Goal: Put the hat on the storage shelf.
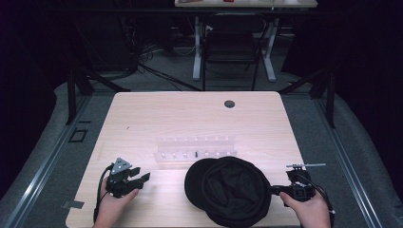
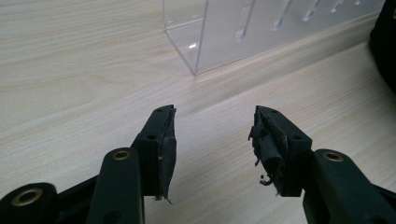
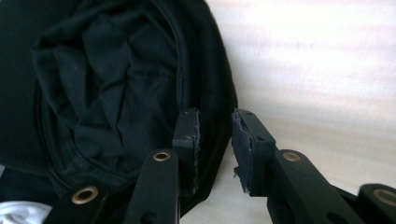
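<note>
Black cap (image 1: 233,190), upturned, lies at the near edge of the wooden bench (image 1: 142,114), just in front of a clear acrylic rack (image 1: 195,151). Right gripper (image 1: 274,191): fingers narrowly parted astride the cap's rim. Left gripper (image 1: 140,175): fingers wide, holding nothing, above bare bench.

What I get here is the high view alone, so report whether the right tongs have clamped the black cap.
Observer: Not clamped. In the right gripper view the right tongs stand open astride the rim of the cap, one jaw over its lining, one over the table.
Operator: Now report the left tongs.
Observer: The left tongs are open with nothing between them, above bare table, aimed toward the end of the clear rack.
Operator: Describe their pads.
Observer: The pads are frayed, with shreds hanging off their edges.
</note>
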Demonstrator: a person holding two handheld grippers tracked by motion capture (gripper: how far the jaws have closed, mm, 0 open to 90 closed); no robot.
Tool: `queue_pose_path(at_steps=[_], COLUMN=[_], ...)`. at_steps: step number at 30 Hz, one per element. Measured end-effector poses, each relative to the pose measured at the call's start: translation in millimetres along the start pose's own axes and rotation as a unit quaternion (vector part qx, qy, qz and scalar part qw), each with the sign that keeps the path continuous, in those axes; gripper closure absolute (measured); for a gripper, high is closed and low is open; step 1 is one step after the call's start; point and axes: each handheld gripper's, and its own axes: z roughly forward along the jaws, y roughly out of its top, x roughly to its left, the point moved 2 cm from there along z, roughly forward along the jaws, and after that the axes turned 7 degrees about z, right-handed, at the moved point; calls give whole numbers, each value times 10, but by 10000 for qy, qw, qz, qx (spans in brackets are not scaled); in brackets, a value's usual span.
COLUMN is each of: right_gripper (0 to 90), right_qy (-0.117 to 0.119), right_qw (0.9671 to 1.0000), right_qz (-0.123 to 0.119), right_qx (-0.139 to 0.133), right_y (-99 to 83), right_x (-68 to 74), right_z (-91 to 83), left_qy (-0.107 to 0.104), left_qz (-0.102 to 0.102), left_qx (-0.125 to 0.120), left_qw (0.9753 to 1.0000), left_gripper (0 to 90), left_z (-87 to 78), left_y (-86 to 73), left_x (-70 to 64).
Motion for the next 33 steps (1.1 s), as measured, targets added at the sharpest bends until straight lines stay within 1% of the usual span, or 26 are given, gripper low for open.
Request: queue_pose_path(at_steps=[2, 3, 4, 5, 6, 7, 8, 9, 10, 11, 14, 18, 19, 20, 21, 22, 24, 26, 28, 31, 33], right_gripper=[716, 716, 725, 738, 748, 800, 823, 823, 839, 860, 876, 880, 880, 880, 880, 880, 879, 879, 876, 873, 864], right_qy=[-35, -35, 28, 63, 93, 130, 123, 123, 134, 162, 192, 144, 137, 106, 24, 24, -57, -67, -109, -167, -165], right_qw=[10000, 10000, 9998, 9998, 9997, 9996, 9996, 9996, 9995, 9993, 9992, 9994, 9996, 9996, 9997, 9997, 9998, 9998, 9998, 9997, 9995], right_qz=[6, 6, -20, 41, 32, 35, 88, 88, 41, 53, 60, 27, 58, 21, 23, 23, 51, 57, 72, 91, 96], right_qx=[85, 85, 181, 185, 212, 255, 235, 235, 291, 329, 359, 315, 249, 277, 232, 232, 187, 183, 174, 170, 245], right_y=[-13, -13, -15, -22, -23, -25, -27, -27, -19, -9, 32, 76, 91, 112, 152, 152, 219, 236, 296, 323, 345], right_x=[8, 8, 5, 13, 12, 12, 17, 17, 9, 2, -26, -41, -44, -55, -67, -67, -92, -97, -121, -125, -131], right_z=[23, 23, 26, 38, 42, 61, 73, 73, 72, 71, 65, 54, 55, 47, 45, 45, 49, 51, 66, 77, 85], left_qy=[-5, -5, -3, -3, -21, -2, -2, -12, -19, -15, -22, -20, -33, -25, -24, -24, -23, -12, -15, -28, -23], left_qz=[1, 1, 4, 1, 3, 6, 6, 10, 21, 16, 6, 42, 43, 50, 51, 51, 52, 46, 63, 69, 73], left_qx=[1, 1, 6, 5, 26, 3, 3, 13, 12, 11, 9, 13, 30, 32, 38, 38, 40, 16, 39, 58, 52], left_qw=[10000, 10000, 10000, 10000, 10000, 10000, 10000, 10000, 10000, 10000, 10000, 10000, 10000, 10000, 10000, 10000, 10000, 10000, 10000, 10000, 10000], left_gripper=[495, 495, 495, 495, 495, 495, 495, 495, 495, 495, 495, 496, 497, 497, 497, 498, 498, 498, 498, 498, 498], left_z=[0, 0, 0, 1, -2, 3, 3, 1, 1, 2, 5, 9, 7, 8, 10, 10, 9, 12, 10, 12, 15], left_y=[-1, -1, -2, -2, -1, -2, -2, -1, 0, 0, 0, 2, 3, 3, 3, 3, 3, 2, 1, 1, 1], left_x=[1, 1, 3, 3, 4, 1, 1, -1, -3, -5, -10, -7, -9, -11, -12, -12, -15, -17, -14, -11, -13])
